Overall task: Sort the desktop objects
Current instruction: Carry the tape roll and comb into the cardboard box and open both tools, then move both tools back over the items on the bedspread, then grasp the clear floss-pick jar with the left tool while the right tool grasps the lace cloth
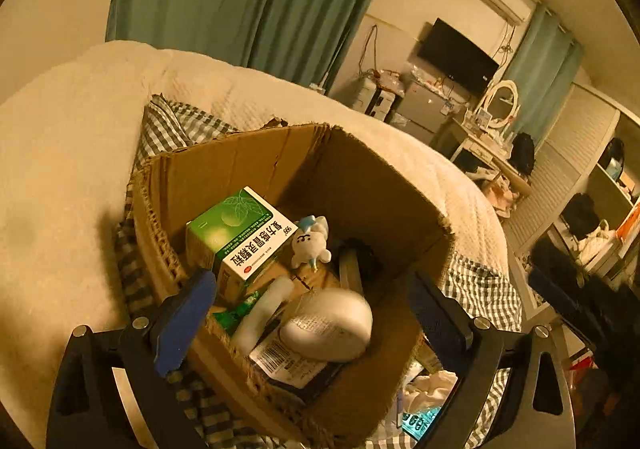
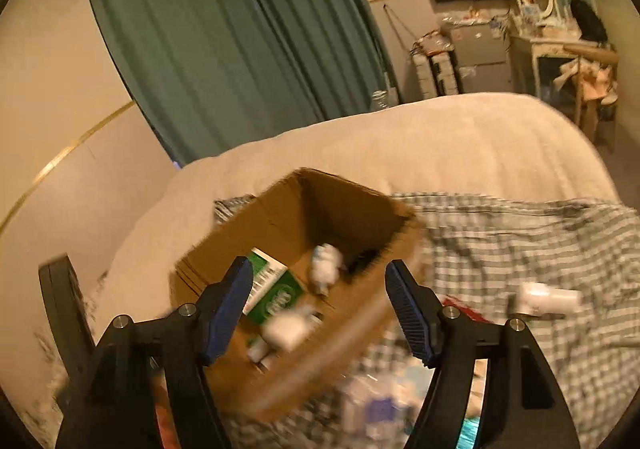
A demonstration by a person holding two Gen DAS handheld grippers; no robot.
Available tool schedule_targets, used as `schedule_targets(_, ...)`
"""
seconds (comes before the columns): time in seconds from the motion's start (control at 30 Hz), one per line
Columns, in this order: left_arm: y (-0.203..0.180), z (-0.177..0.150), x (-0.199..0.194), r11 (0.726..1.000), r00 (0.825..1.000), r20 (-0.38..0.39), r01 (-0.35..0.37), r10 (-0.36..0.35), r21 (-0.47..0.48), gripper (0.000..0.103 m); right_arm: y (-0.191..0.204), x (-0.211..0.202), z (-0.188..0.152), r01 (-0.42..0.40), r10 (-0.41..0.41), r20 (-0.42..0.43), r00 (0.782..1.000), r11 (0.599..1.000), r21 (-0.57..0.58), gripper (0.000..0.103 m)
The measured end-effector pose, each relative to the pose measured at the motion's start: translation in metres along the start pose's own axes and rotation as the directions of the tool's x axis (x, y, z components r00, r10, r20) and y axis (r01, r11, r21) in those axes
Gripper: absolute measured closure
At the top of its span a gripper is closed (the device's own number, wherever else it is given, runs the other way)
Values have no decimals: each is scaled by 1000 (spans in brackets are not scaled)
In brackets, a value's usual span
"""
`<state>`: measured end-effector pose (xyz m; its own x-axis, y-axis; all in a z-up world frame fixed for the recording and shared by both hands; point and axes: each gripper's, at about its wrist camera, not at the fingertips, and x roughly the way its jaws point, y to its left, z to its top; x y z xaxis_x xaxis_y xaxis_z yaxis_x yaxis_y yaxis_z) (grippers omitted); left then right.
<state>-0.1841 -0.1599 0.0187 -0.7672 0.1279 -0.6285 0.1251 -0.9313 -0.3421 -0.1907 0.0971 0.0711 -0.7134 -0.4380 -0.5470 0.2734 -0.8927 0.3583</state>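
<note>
Both grippers hang spread wide and empty above an open cardboard box. Seen from the left gripper, the box sits on a checked cloth over a cream bedspread. Inside the box lie a green-and-white medicine carton, a small white plush toy beside it, and a white rounded bundle nearer the camera. From the right gripper, the blurred view shows a white bottle lying on the cloth outside the box, to its right.
</note>
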Motion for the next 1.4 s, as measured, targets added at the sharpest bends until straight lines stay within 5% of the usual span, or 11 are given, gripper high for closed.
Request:
schedule_targets(0.27,-39,-40,-47,996,999,51,15,-19,91,4,-56,-86,-49,157,-156,19,988,987,-41,34)
schedule_targets(0.47,-69,-90,-50,990,999,4,35,-36,134,2,-108,-105,-104,229,-229,-11,973,973,1,34)
schedule_targets(0.67,-89,-137,-16,983,988,-154,30,-2,181,2,-121,-90,-120,188,-185,-55,981,981,40,34)
schedule_targets(1.07,-84,-159,58,986,966,-229,-87,118,144,2,-126,-27,-130,139,-137,-124,983,990,11,32)
schedule_targets(1.4,-77,-159,88,980,959,-229,-134,166,150,2,-123,46,-128,3,3,-210,978,1000,25,31)
